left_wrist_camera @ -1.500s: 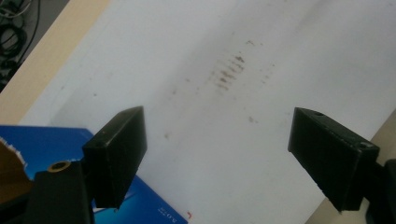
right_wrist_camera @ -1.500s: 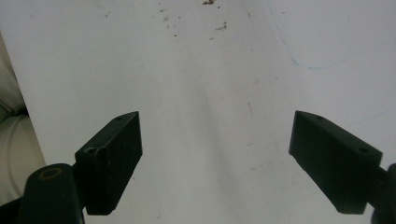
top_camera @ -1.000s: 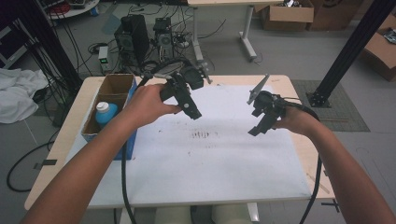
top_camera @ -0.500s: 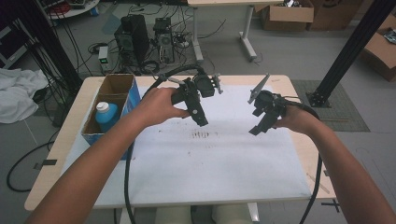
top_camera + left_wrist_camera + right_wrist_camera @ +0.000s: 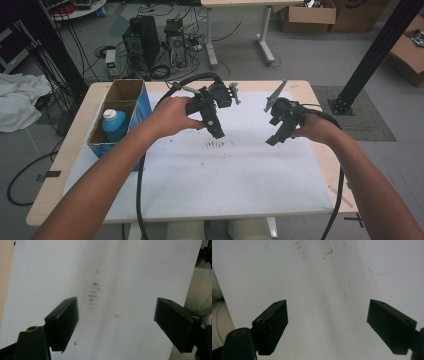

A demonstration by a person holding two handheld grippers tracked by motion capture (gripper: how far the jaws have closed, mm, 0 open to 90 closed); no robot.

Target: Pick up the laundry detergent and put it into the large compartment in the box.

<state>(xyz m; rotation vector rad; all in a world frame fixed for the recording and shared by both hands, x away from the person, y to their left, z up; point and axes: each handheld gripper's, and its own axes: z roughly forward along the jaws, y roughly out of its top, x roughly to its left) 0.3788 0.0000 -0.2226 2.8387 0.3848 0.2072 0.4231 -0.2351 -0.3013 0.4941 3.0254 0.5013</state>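
Two hands hold black grippers above a white sheet [image 5: 210, 170] that covers the wooden table [image 5: 320, 95]. My left gripper [image 5: 218, 133] hovers over the sheet's middle, above a patch of dark smudges [image 5: 215, 145]. Its jaws stand wide apart with nothing between them, and the left gripper [image 5: 116, 322] looks down on the smudges [image 5: 93, 293]. My right gripper [image 5: 272, 140] hangs to the right at about the same height. The right gripper [image 5: 328, 326] is also wide open over bare white sheet [image 5: 324, 290].
A cardboard box with blue sides [image 5: 107, 130] stands at the table's left edge and holds a blue bottle with a white cap [image 5: 114, 125]. Beyond the table lie computer towers [image 5: 145, 42], cables and cardboard boxes [image 5: 310, 15]. A black post [image 5: 375, 55] rises at the right.
My left gripper has moved to the right, from near the box toward the middle of the sheet. The right gripper has stayed almost still.
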